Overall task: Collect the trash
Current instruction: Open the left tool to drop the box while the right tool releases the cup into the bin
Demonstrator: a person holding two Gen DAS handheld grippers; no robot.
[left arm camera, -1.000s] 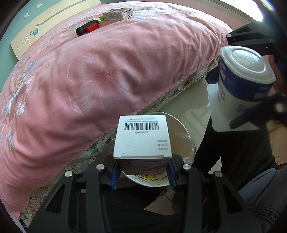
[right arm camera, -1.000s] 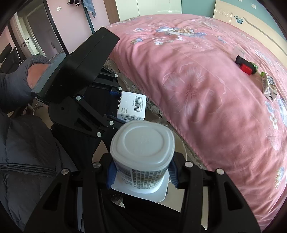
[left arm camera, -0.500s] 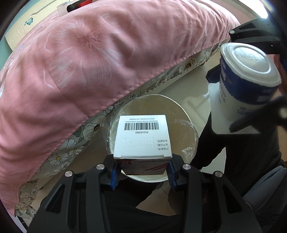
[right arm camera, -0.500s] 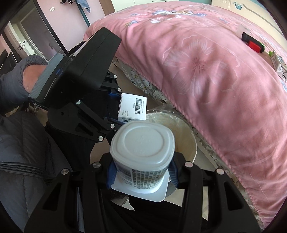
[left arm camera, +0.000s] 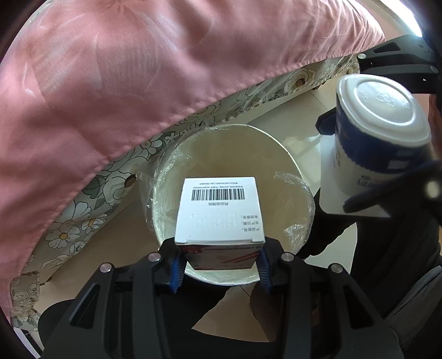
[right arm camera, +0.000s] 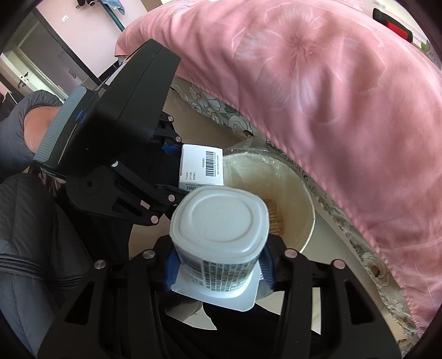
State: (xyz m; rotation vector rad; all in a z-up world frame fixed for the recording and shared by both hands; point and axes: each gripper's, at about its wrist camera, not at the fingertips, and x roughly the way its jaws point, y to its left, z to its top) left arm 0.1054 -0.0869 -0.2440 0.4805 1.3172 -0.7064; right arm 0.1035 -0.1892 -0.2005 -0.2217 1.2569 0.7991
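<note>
Bedroom floor shot, pale tiles, with a big pink quilt [left arm camera: 154, 82] hanging off the bed and a flowery sheet [left arm camera: 116, 176] showing underneath it. Right beside the bed sits a round cream bin [left arm camera: 279, 154] lined with a clear plastic bag, and both grippers are above its mouth.

Left gripper [left arm camera: 218, 265] has its jaws clamped on a small white box [left arm camera: 218, 212], blue pads pressed on both sides. Top face has a barcode plus a few lines of tiny print, way too small to read for me. The side under it has some red graphics, can't make those out either. In the left wrist view the box hangs over the bin opening.

Right gripper [right arm camera: 218, 268] is squeezed onto a yogurt-type cup [right arm camera: 219, 221], held upside down so the plain white bottom faces the camera and its wide flange sits down by the pads. Label is blue and white with dense small text on the side, unreadable. It's over the near rim of the bin.

Inside the bin I can see a bit of printed packaging. Up on the quilt there's a red and black thing [right arm camera: 393, 26].
</note>
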